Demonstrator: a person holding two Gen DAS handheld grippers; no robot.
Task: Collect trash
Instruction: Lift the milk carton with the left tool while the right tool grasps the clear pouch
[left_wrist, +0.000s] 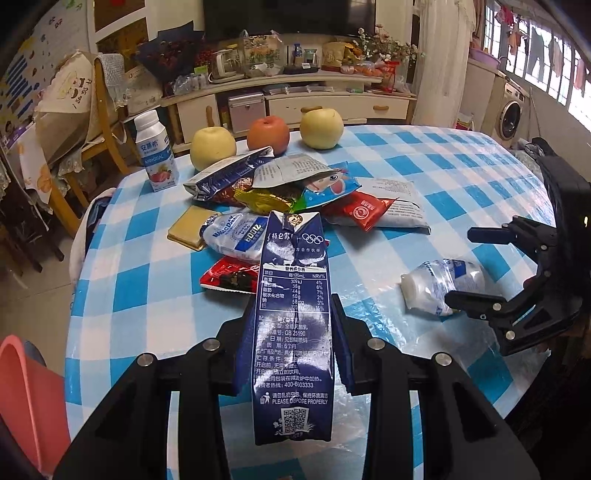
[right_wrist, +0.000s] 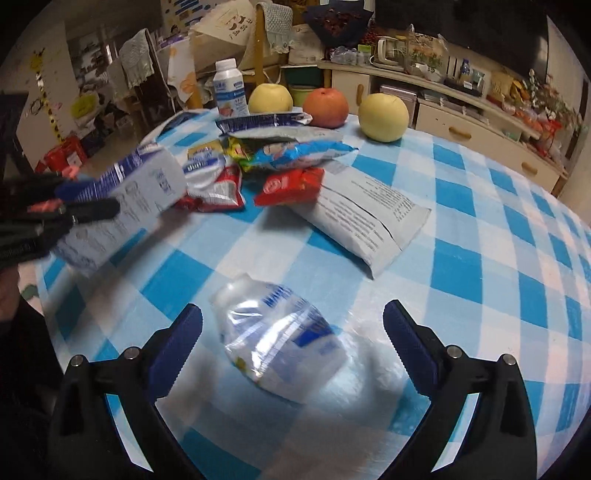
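My left gripper (left_wrist: 295, 302) is shut on a dark blue milk carton (left_wrist: 293, 332), which it holds off the table; in the right wrist view the same carton (right_wrist: 140, 184) hangs at the left in that gripper (right_wrist: 85, 199). My right gripper (right_wrist: 291, 310) stands open just above the table. A crumpled clear-and-white plastic bottle (right_wrist: 284, 339) lies on the cloth between its fingers, and neither pad touches it. From the left wrist view this bottle (left_wrist: 439, 288) sits beside the right gripper (left_wrist: 461, 266). A heap of snack wrappers (left_wrist: 295, 188) lies mid-table.
The round table has a blue-and-white checked cloth (left_wrist: 406, 155). Two yellow fruits and an orange-red one (left_wrist: 267, 134) stand at its far side, with an upright milk bottle (left_wrist: 157, 155). A white packet (right_wrist: 362, 221) lies near the heap. A red bin (left_wrist: 26, 387) stands at the lower left.
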